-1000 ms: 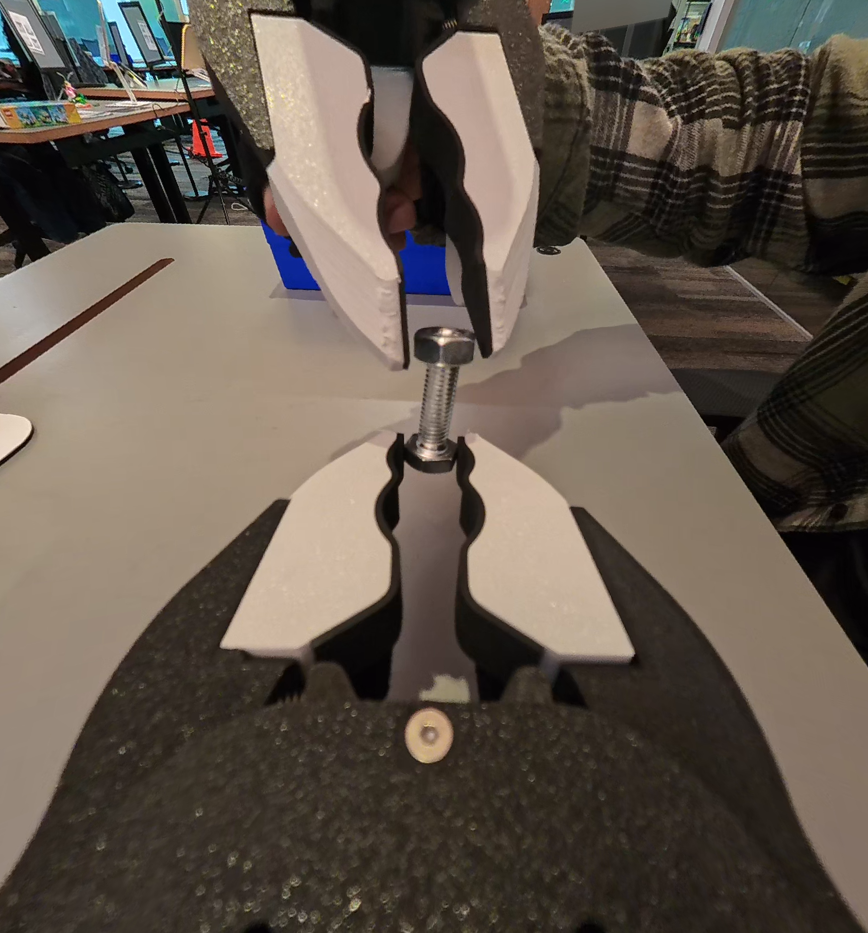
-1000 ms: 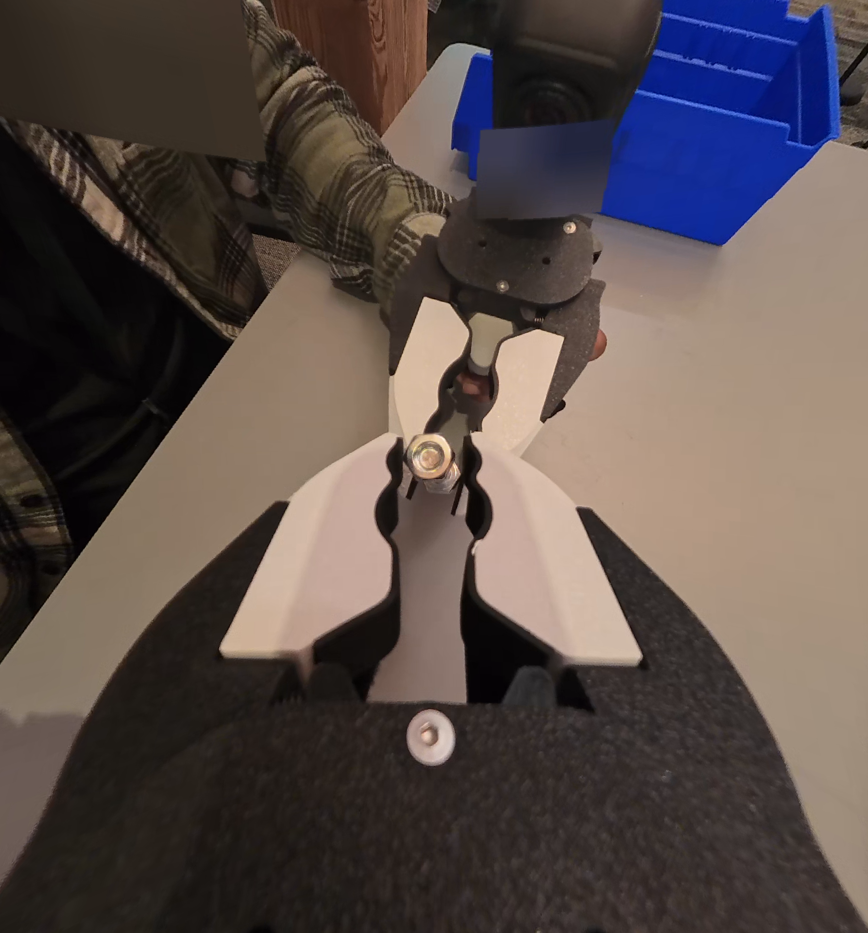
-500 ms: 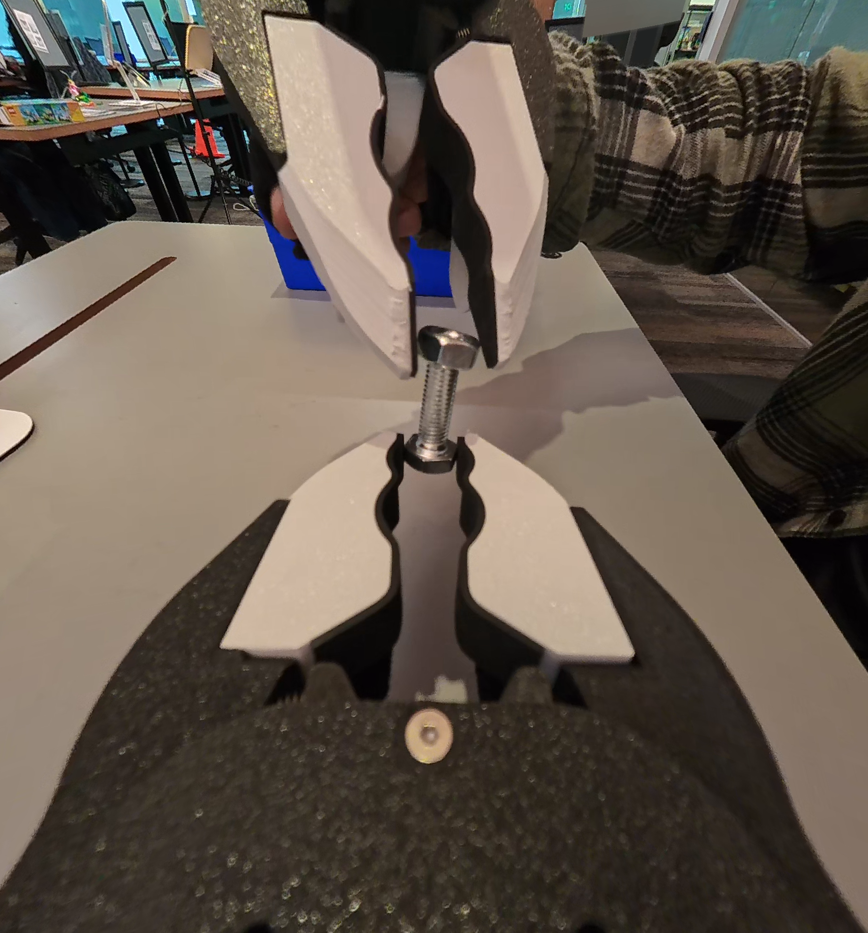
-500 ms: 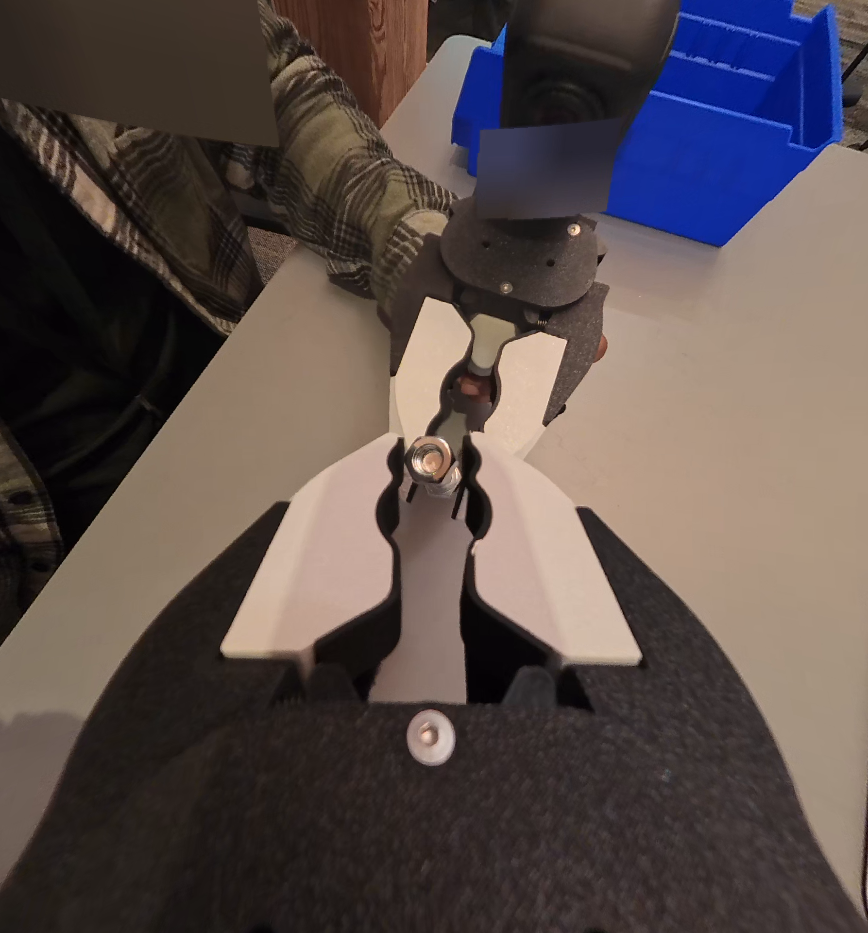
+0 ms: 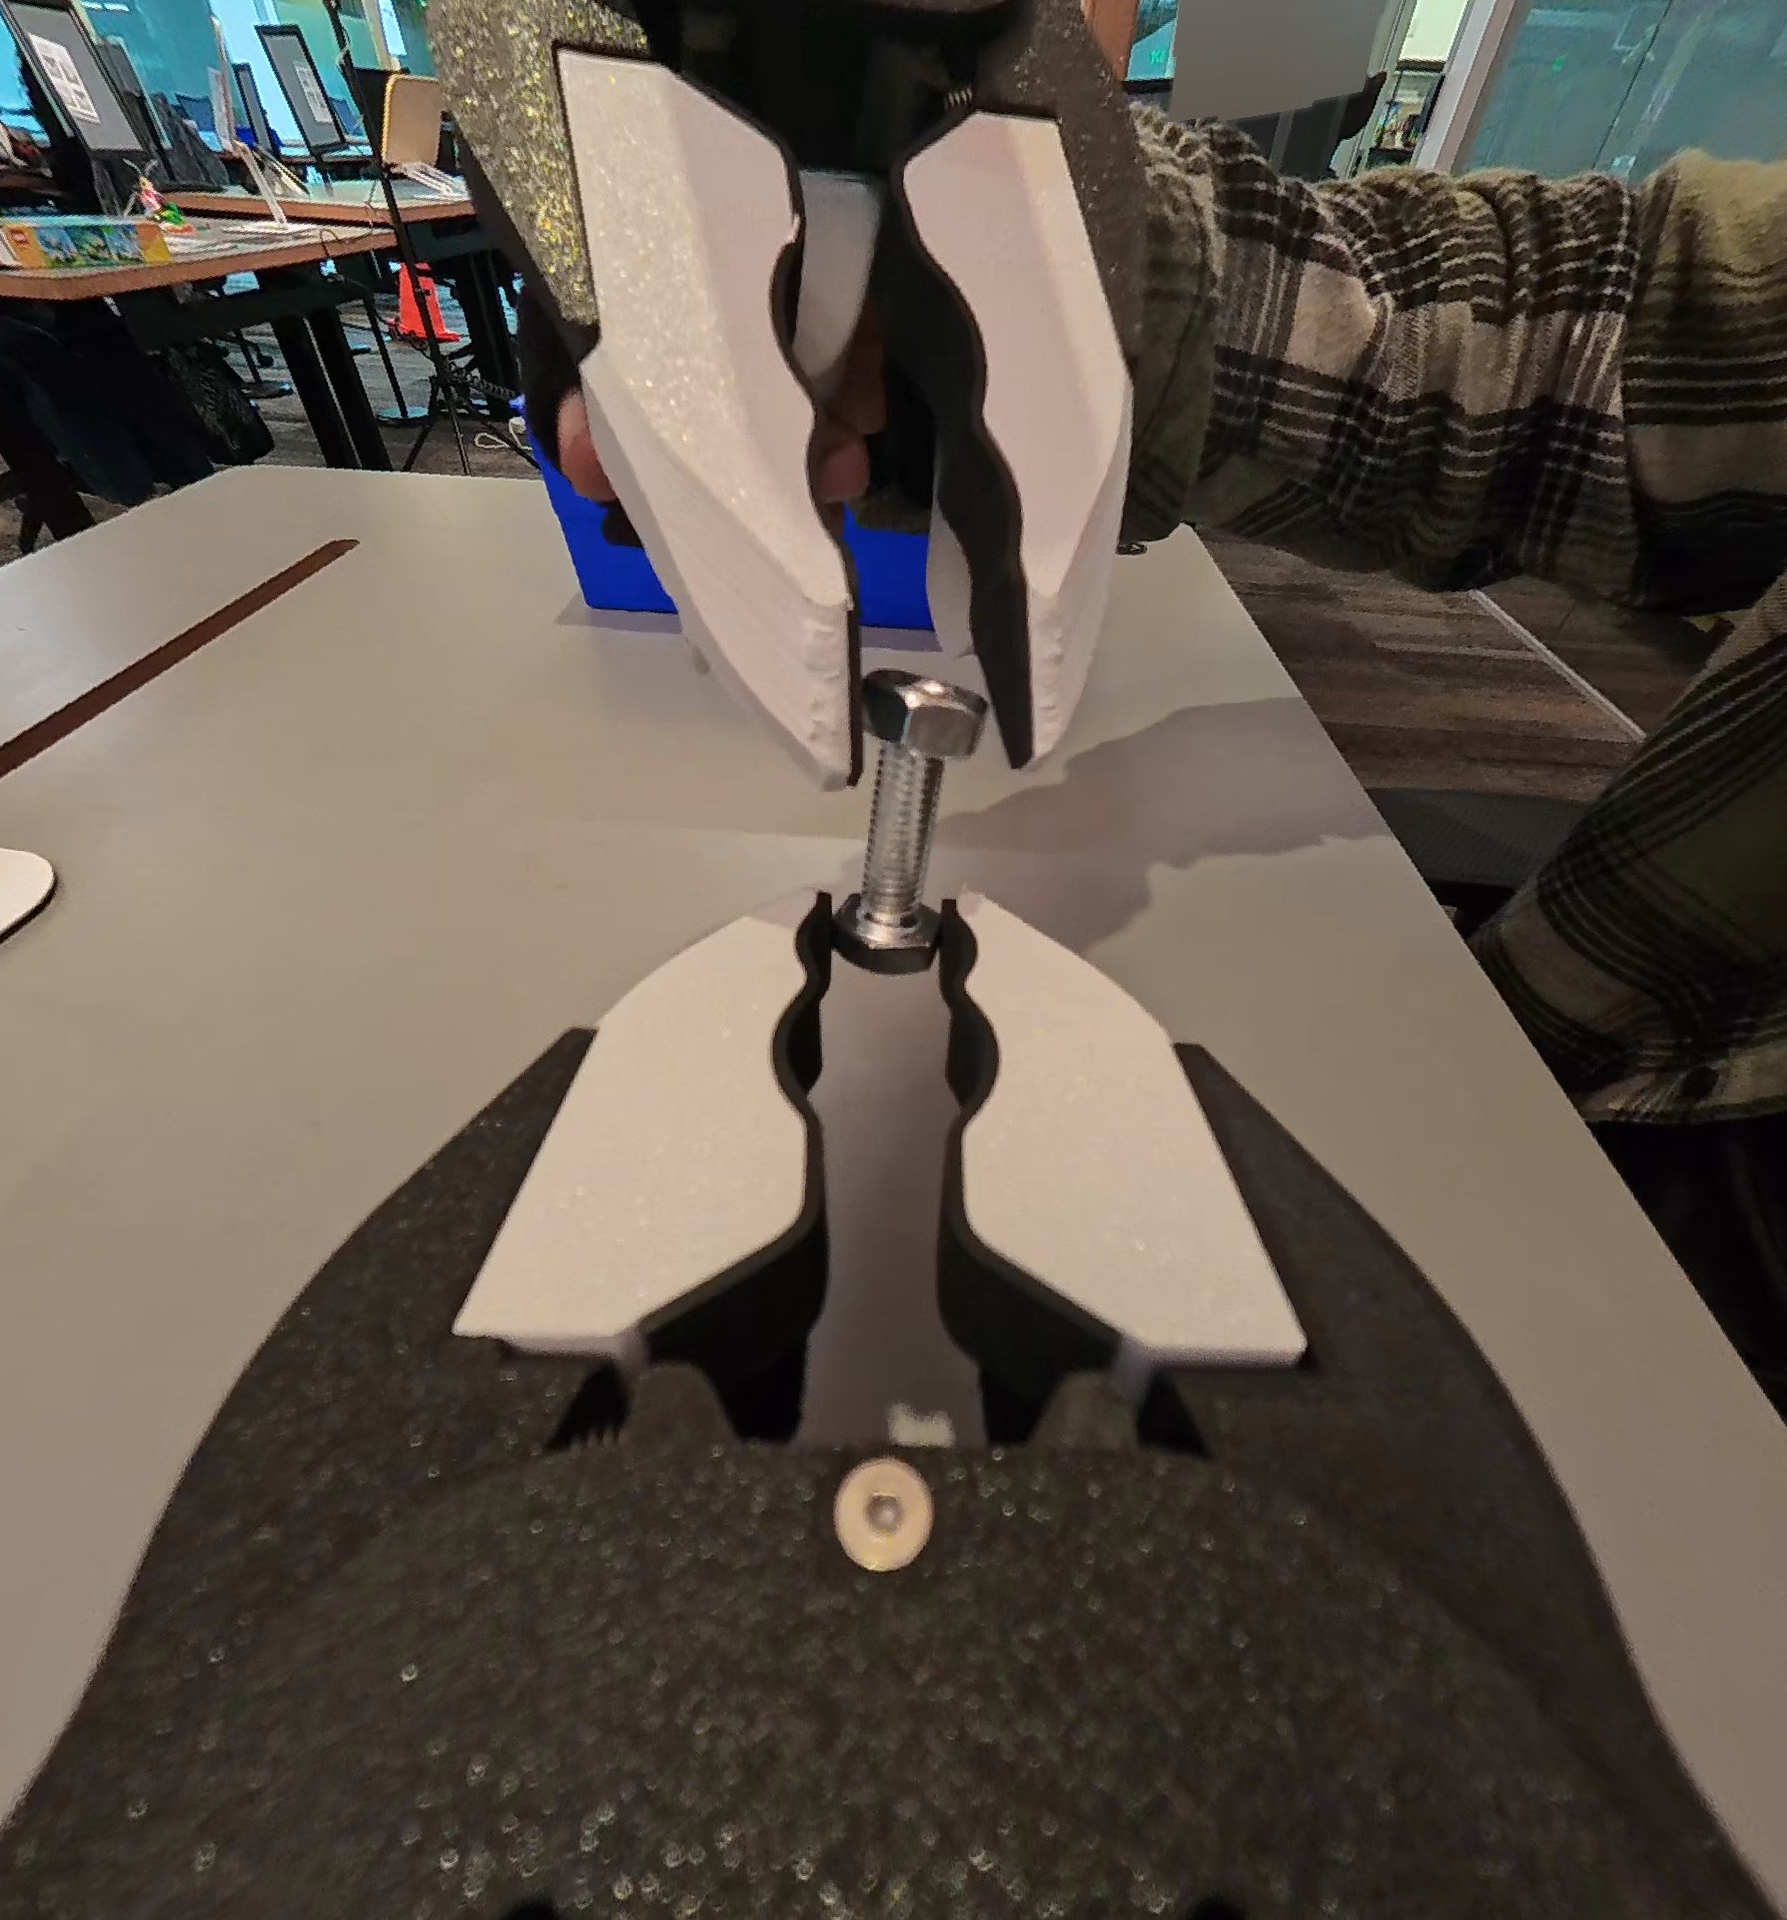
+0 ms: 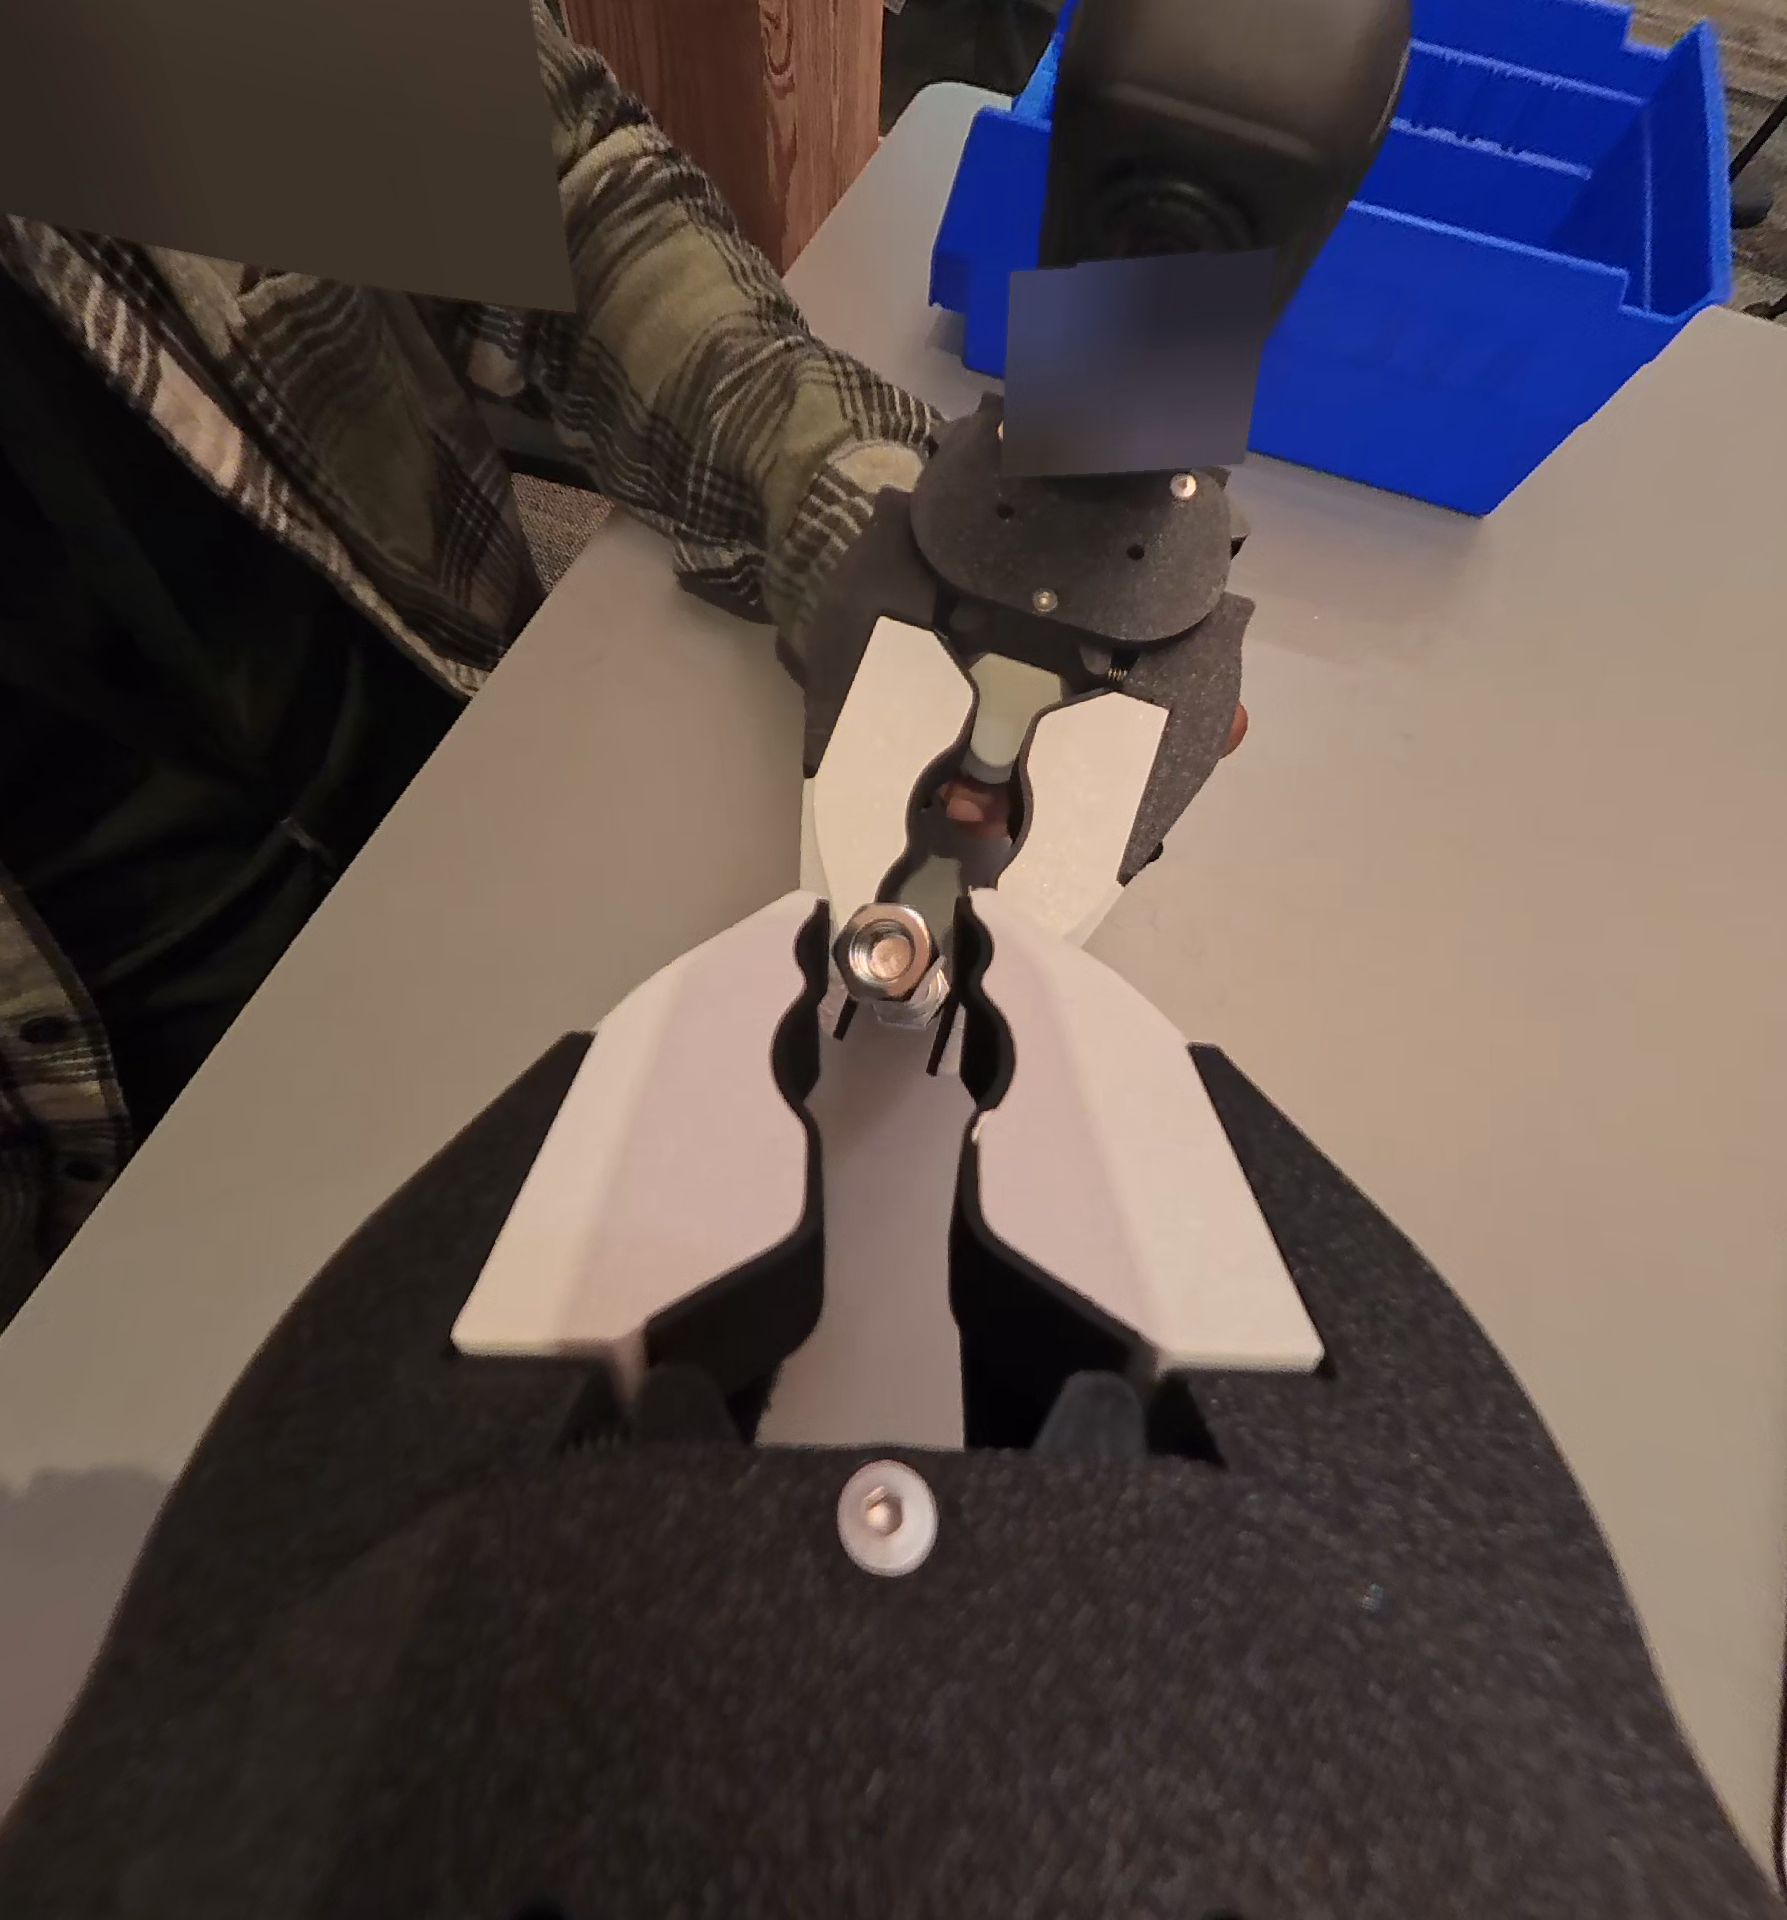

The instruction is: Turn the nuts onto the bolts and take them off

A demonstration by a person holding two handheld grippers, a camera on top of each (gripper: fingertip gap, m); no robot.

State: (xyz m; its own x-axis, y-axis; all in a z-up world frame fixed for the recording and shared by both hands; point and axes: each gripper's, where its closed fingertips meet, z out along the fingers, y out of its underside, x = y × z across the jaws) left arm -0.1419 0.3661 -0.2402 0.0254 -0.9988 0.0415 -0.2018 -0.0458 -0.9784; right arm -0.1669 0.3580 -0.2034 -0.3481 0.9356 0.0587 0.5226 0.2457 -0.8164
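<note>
While left gripper [image 5: 884, 935] fingers pinch the nut [image 5: 885, 932] above the grey table [image 5: 349, 831], right gripper [image 5: 928, 727] comes from above, fingers narrow around the bolt [image 5: 904, 821] head; contact unclear. Bolt upright, threaded into nut. Blue bin [image 6: 1491, 343] behind.

So the bolt [image 5: 908, 821] stands upright over the table [image 5: 349, 831], nut [image 5: 884, 935] at its bottom end. Bin [image 6: 1491, 343] sits behind, at the table's far edge.

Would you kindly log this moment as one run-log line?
left gripper: shut on nut | right gripper: shut on bolt head | bolt upright above table
</note>
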